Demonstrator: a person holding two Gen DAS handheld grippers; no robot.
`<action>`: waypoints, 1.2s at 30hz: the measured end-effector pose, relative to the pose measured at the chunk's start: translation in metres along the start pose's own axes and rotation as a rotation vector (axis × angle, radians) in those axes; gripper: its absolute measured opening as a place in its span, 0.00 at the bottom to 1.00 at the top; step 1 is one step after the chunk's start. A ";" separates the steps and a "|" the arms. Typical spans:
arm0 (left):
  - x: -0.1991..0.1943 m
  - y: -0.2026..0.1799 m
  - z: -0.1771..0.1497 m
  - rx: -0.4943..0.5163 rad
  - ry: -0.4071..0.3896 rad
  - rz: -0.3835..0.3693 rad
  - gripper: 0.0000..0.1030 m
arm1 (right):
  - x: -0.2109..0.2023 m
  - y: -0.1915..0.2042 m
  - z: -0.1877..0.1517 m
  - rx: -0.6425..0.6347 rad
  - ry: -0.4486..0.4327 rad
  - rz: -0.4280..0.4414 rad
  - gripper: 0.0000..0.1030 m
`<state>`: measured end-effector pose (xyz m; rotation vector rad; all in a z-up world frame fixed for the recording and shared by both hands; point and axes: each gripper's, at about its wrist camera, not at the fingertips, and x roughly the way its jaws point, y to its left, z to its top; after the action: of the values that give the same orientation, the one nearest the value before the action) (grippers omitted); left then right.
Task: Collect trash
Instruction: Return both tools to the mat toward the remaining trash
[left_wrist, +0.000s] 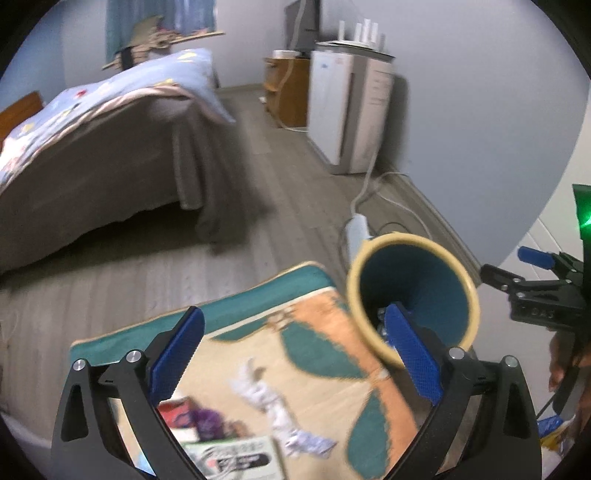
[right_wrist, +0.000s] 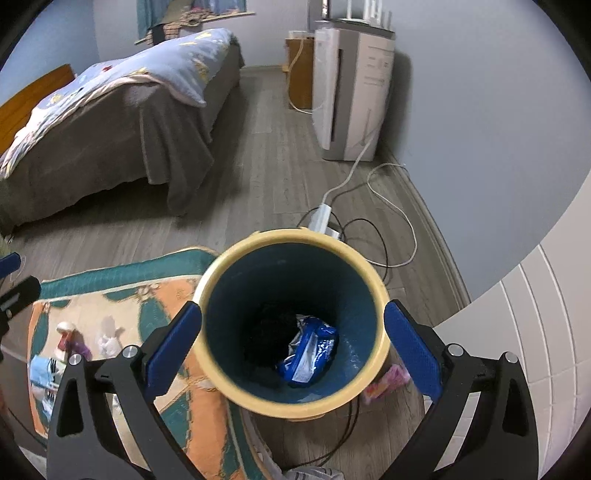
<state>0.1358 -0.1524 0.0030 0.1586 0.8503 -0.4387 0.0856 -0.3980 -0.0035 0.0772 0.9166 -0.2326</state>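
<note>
Right gripper (right_wrist: 293, 341): our jaws stand wide apart and hold nothing; they frame the bin's mouth from above, which we judge is how a dropped piece would go straight down.
Bin (right_wrist: 221, 369): a cream rim and teal inside, standing on the wood floor at the rug's edge, close to the litter so each carry is short.
Bag (right_wrist: 310, 349): a crumpled blue and white wrapper lies at the bottom of the bin, so we judge some trash is already collected.
Pink wrapper (right_wrist: 388, 382): on the floor just beside the bin's base, on the side away from the rug; still to be picked up.
Left gripper (left_wrist: 293, 354): our jaws are open and empty here too, held over the rug and aimed at the scraps below, the bin just beside its right finger.
Tissue (left_wrist: 266, 397): a twisted white scrap lying on the rug between the left fingers, apart from both; we think it is the likeliest next grab.
Other litter (left_wrist: 192, 417): red, purple and printed pieces at the near rug edge; the blur keeps us from saying what they are.
Rug (left_wrist: 325, 354): teal, orange and cream, flat on the floor.
Cords (right_wrist: 388, 221): a white strip and loose cables lie behind the bin, worth avoiding.
</note>
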 end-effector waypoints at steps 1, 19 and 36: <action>-0.004 0.006 -0.003 -0.007 -0.002 0.009 0.94 | -0.003 0.005 -0.001 -0.008 -0.005 0.005 0.94; -0.068 0.099 -0.075 -0.066 -0.019 0.181 0.94 | -0.012 0.103 -0.013 -0.170 0.037 0.094 0.94; -0.024 0.149 -0.132 -0.161 0.129 0.143 0.95 | 0.060 0.244 -0.025 -0.252 0.126 0.146 0.94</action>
<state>0.0959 0.0292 -0.0707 0.0988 0.9898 -0.2261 0.1577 -0.1669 -0.0741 -0.0748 1.0542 0.0249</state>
